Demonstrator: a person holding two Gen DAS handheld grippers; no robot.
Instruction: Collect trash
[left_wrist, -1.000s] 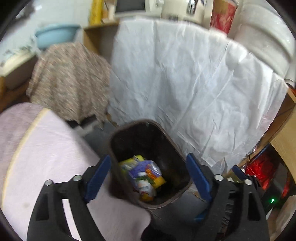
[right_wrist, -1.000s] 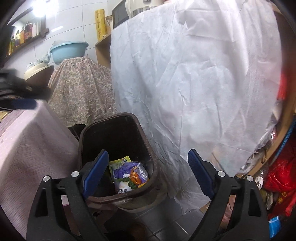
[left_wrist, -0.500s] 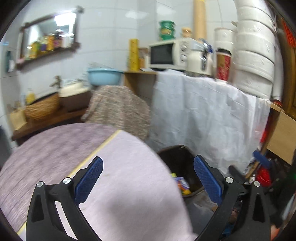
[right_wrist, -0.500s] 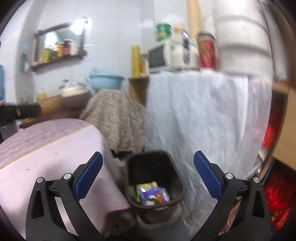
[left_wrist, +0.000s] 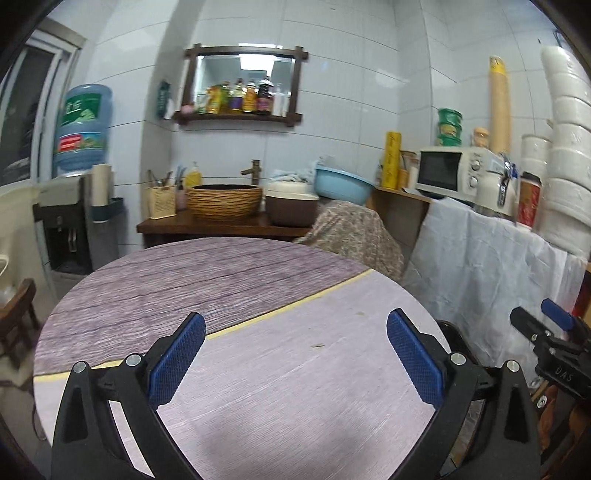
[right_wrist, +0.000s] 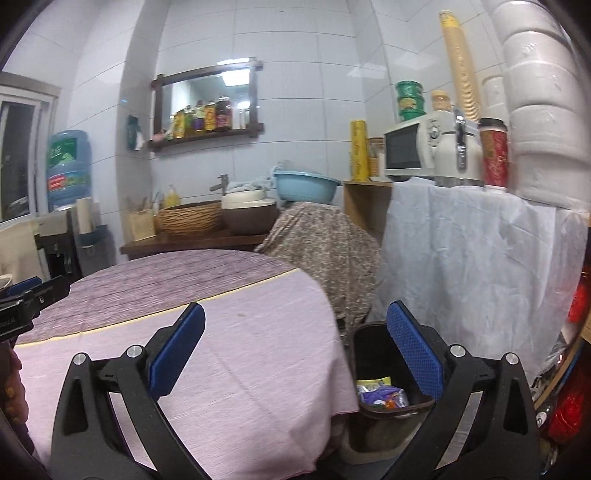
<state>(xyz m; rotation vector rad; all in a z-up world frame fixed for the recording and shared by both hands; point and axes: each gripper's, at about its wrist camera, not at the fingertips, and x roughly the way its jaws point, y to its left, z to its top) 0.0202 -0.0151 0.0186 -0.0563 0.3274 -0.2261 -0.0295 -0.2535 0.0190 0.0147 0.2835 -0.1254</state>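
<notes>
The round tabletop (left_wrist: 280, 369) under its lilac cloth fills the foreground, with the dark brown trash bin (right_wrist: 373, 354) standing on the floor just beside its right edge. Both the left hand-held gripper (left_wrist: 295, 358) and the right hand-held gripper (right_wrist: 295, 354) hang over the cloth with jaws spread wide and nothing between them. Crumpled wrappers (right_wrist: 380, 395), apparently snack packets, lie in the bin's bottom.

— Where's my left camera looking?
— Level across the round table (left_wrist: 295, 369) at the mirror shelf (left_wrist: 240, 114).
— And my right?
— Further right, over the trash bin (right_wrist: 373, 354); both share table (right_wrist: 221, 350) and microwave (right_wrist: 402, 151).
</notes>
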